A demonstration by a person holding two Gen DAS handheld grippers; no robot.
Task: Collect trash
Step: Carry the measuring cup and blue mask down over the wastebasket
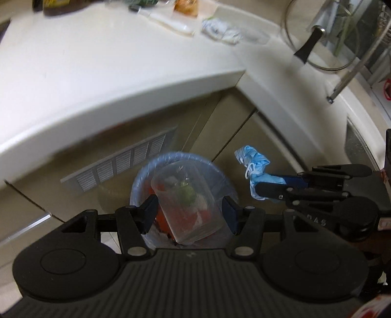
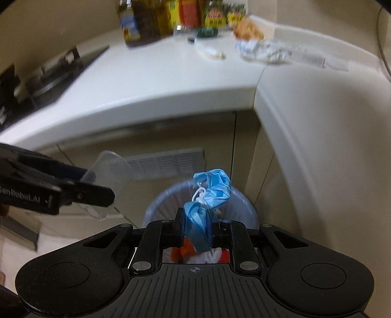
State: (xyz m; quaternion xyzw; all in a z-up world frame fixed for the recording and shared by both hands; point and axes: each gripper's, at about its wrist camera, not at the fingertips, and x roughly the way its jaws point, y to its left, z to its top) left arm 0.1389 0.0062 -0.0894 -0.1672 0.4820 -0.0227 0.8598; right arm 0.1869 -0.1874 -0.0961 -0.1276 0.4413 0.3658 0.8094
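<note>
My left gripper [image 1: 189, 211] is shut on a clear plastic cup [image 1: 185, 205] and holds it above a bin lined with a bluish bag [image 1: 144, 171] on the floor. The cup also shows in the right wrist view [image 2: 110, 176], held by the left gripper [image 2: 97, 186]. My right gripper [image 2: 196, 228] is shut on a crumpled blue face mask [image 2: 210, 190] with white ear loops, above the same bin [image 2: 156, 205]. From the left wrist view the mask [image 1: 254, 164] and right gripper [image 1: 271, 186] are to the right of the bin. Red and white trash lies inside the bin.
A white L-shaped counter [image 1: 122, 73] runs above the bin, with crumpled wrappers [image 2: 264, 50], a white tube [image 1: 168, 22], bottles and packets [image 2: 171, 17] at the back. A stove [image 2: 48, 73] is at left. A glass pot lid [image 1: 315, 36] leans at right. Cabinet doors and a vent grille [image 2: 166, 162] stand behind the bin.
</note>
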